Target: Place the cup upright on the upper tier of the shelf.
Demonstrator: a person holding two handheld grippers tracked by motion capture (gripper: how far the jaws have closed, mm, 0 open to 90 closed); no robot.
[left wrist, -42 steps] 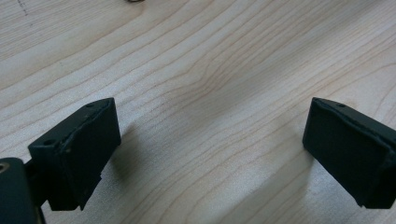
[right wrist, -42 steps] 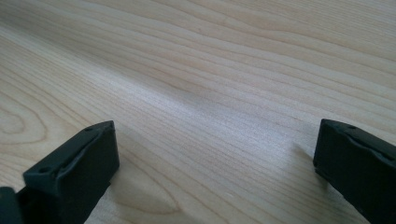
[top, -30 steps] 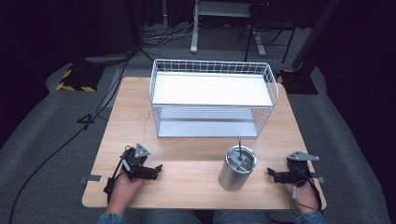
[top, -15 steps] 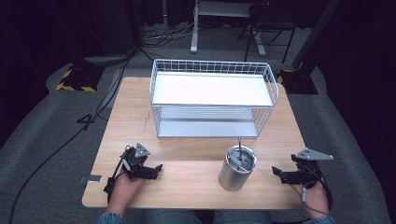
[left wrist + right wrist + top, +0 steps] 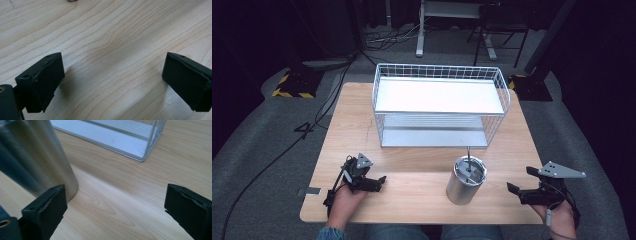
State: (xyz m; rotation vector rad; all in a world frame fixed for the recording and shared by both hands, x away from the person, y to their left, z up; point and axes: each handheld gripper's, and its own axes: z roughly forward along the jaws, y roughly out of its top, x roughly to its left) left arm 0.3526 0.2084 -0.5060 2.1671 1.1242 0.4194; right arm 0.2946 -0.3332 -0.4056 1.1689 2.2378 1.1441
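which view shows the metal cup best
The high view: the whole metal cup stands upright on the table, lid and straw visible, in front of the wire rack. The right gripper view catches part of its blurred side, close beside one jaw. The left gripper view has bare wood.

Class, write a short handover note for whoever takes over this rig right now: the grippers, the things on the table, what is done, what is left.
Left gripper: open, low over bare wood at the table's near left, holding nothing.
Right gripper: open, at the near right edge, aimed towards the steel tumbler, not touching it.
Tumbler: upright on the table in front of the white wire shelf rack, apart from it.
Done: nothing gripped yet.
Left: probably close the right gripper on the tumbler; the rack looks the likely destination.
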